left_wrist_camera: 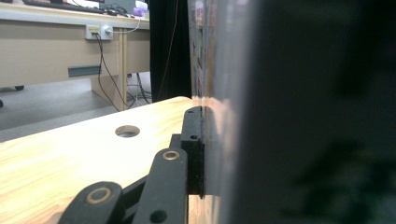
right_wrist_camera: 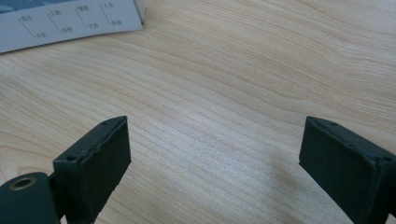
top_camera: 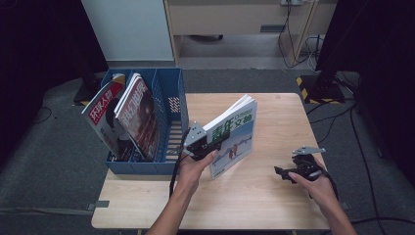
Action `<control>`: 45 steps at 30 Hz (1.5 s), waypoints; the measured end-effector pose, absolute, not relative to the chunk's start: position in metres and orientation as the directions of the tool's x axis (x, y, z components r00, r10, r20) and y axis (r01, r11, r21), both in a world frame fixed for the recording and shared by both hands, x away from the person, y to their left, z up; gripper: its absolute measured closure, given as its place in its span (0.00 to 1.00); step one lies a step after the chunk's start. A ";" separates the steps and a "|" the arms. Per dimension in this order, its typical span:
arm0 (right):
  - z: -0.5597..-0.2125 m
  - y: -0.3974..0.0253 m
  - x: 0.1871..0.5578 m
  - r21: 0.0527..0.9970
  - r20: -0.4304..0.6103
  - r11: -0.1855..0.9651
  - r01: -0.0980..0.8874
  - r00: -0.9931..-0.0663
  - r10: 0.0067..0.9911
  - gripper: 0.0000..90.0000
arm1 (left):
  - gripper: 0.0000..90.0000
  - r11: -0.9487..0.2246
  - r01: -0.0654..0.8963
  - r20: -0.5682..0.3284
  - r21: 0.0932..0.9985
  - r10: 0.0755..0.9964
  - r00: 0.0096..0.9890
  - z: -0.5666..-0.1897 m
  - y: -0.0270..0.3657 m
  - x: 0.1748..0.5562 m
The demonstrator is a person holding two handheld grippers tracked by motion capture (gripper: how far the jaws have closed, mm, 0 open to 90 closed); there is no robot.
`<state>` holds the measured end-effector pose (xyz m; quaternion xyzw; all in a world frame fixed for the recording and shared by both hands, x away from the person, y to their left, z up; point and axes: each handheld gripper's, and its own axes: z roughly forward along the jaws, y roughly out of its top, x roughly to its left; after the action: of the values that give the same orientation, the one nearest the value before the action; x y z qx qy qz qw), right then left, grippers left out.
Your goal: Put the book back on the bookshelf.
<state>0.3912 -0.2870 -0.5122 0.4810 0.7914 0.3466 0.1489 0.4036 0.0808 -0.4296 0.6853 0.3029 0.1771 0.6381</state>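
Centrally in the high view, the left gripper (top_camera: pixel 211 143) is clamped on the lower left edge of a green-and-white magazine (top_camera: pixel 235 134), holding it upright on its bottom edge on the wooden table (top_camera: pixel 274 196), just right of the blue file rack (top_camera: pixel 169 98) that carries two other magazines (top_camera: pixel 125 115) at the left of the frame. Lower right, the right gripper (top_camera: pixel 284 172) rests low over bare wood with its jaws spread wide and nothing between them, well apart from the held magazine.
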 end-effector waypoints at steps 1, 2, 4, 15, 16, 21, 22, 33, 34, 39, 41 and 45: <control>-0.512 -0.287 0.391 0.692 0.098 0.296 0.658 -0.493 0.865 0.10 | 0.82 0.001 0.189 -0.145 0.982 0.644 0.751 -0.429 0.082 0.404; -0.512 -0.287 0.391 0.692 0.098 0.296 0.658 -0.492 0.865 0.10 | 0.82 0.007 0.188 -0.148 0.982 0.645 0.750 -0.428 0.083 0.404; -0.512 -0.287 0.391 0.692 0.099 0.295 0.659 -0.491 0.866 0.10 | 0.82 0.011 0.187 -0.150 0.982 0.645 0.749 -0.428 0.084 0.404; -0.511 -0.286 0.391 0.692 0.100 0.292 0.660 -0.489 0.867 0.11 | 0.82 0.034 0.175 -0.155 0.984 0.646 0.747 -0.418 0.093 0.401; -0.511 -0.286 0.391 0.693 0.098 0.295 0.657 -0.492 0.865 0.11 | 0.82 0.036 0.175 -0.157 0.984 0.644 0.748 -0.417 0.093 0.401; -0.511 -0.285 0.390 0.695 0.101 0.291 0.658 -0.490 0.866 0.11 | 0.82 0.040 0.171 -0.155 0.985 0.648 0.745 -0.413 0.096 0.400; -0.510 -0.285 0.390 0.695 0.101 0.290 0.657 -0.489 0.866 0.11 | 0.82 0.049 0.172 -0.162 0.984 0.649 0.743 -0.412 0.096 0.399; -0.507 -0.286 0.389 0.705 0.097 0.284 0.649 -0.485 0.869 0.11 | 0.82 0.050 0.157 -0.153 0.986 0.632 0.760 -0.401 0.094 0.397; -0.507 -0.286 0.389 0.707 0.097 0.283 0.648 -0.485 0.869 0.11 | 0.82 0.049 0.157 -0.152 0.986 0.633 0.759 -0.400 0.094 0.397; -0.506 -0.288 0.389 0.712 0.101 0.272 0.647 -0.479 0.872 0.12 | 0.82 0.040 0.157 -0.147 0.987 0.633 0.760 -0.396 0.094 0.394; -0.506 -0.288 0.389 0.711 0.104 0.268 0.650 -0.474 0.874 0.12 | 0.82 0.037 0.156 -0.144 0.987 0.637 0.758 -0.394 0.095 0.393; -0.505 -0.290 0.389 0.714 0.095 0.274 0.644 -0.478 0.873 0.12 | 0.82 0.033 0.152 -0.137 0.988 0.648 0.750 -0.386 0.100 0.390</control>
<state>0.3892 -0.2898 -0.5054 0.4852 0.7819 0.3570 0.1605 0.3898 0.0998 -0.3863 0.6688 0.2987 0.1897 0.6538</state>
